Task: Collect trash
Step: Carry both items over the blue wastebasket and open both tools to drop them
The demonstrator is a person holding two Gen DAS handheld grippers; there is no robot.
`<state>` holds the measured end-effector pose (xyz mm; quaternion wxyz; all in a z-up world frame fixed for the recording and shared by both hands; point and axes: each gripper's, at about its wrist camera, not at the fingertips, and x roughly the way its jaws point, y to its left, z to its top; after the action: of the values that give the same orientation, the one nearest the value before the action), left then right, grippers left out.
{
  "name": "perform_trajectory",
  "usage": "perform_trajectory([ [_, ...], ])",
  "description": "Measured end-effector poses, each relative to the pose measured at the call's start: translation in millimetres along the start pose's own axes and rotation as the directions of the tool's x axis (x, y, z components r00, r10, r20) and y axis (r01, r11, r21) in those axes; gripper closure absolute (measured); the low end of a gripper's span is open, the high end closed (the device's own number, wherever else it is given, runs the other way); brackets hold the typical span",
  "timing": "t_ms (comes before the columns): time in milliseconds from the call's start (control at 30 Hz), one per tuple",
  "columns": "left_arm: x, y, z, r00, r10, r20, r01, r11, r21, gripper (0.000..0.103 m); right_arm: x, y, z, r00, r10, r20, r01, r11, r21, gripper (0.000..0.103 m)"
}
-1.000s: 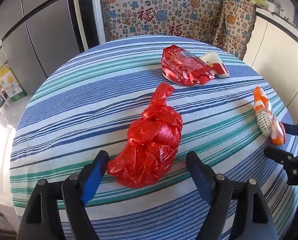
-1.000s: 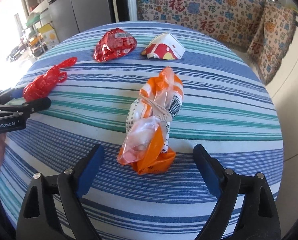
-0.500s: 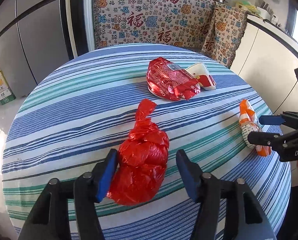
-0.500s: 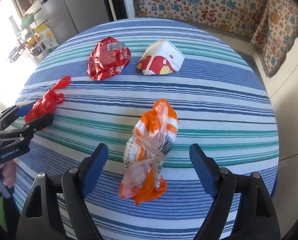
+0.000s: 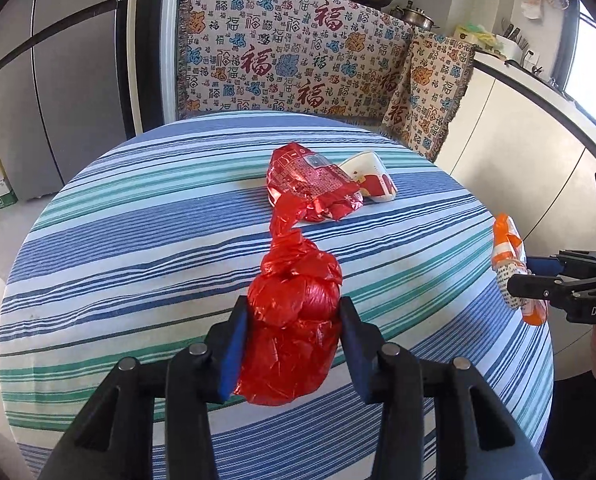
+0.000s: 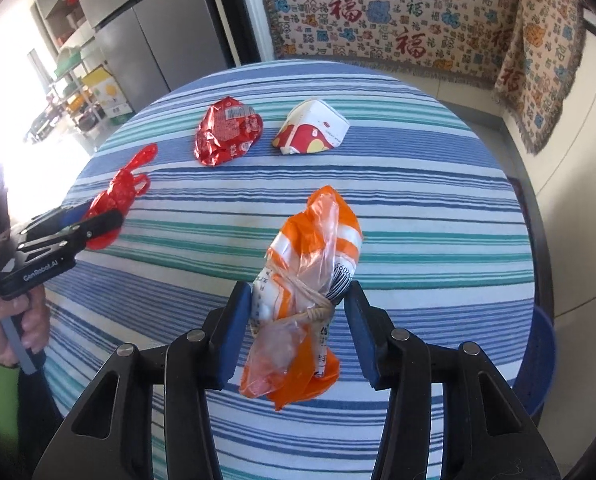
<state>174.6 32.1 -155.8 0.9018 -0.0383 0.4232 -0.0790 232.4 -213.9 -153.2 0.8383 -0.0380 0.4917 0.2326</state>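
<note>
Pickup is the step in hand: both of your grippers are closed on a piece of trash, and both pieces look lifted just clear of the striped table (image 5: 137, 248), though the wrist views leave that uncertain. Your left gripper (image 5: 293, 312) has its blue pads pressed against the sides of the knotted red bag (image 5: 291, 320), gripping the fat body; the bag's long axis runs away from you along the fingers, with the twisted tail pointing toward the far side of the table. Your right gripper (image 6: 298, 300) squeezes the orange-and-white bag (image 6: 302, 300) near its tied waist; its long axis also runs fore and aft, the puffed orange end pointing away and the loose end hanging toward you. Next, I judge, you carry both to wherever the trash goes; no bin shows in either view. Keep the squeeze steady, since thin crinkly plastic may slip. The red foil wrapper (image 6: 227, 130) and the paper carton (image 6: 312, 130) lie side by side on the far half of the table, yet to be collected.
</note>
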Motion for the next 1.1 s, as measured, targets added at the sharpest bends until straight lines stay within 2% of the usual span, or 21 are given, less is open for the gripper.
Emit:
perform_trajectory([
  [400, -5, -48, -5, 0.999, -0.043, 0.023, 0.040, 0.995, 0.094, 0.060, -36, -48, -34, 1.000, -0.008, 0.028, 0.007, 0.998, 0.060, 0.054],
  [633, -7, -98, -2, 0.995, -0.102, 0.017, 0.099, 0.983, 0.153, 0.060, -73, -108, -51, 0.995, -0.079, 0.063, 0.071, 0.989, 0.129, 0.054],
  [867, 5, -165, 6, 0.980, -0.199, -0.005, 0.195, 0.954, 0.228, 0.060, -108, -180, -70, 0.985, -0.154, 0.078, 0.133, 0.964, 0.229, 0.054],
  [1100, 18, -240, 24, 0.957, -0.289, -0.028, 0.285, 0.916, 0.282, 0.060, -122, -232, -82, 0.979, -0.188, 0.082, 0.157, 0.944, 0.290, 0.054],
])
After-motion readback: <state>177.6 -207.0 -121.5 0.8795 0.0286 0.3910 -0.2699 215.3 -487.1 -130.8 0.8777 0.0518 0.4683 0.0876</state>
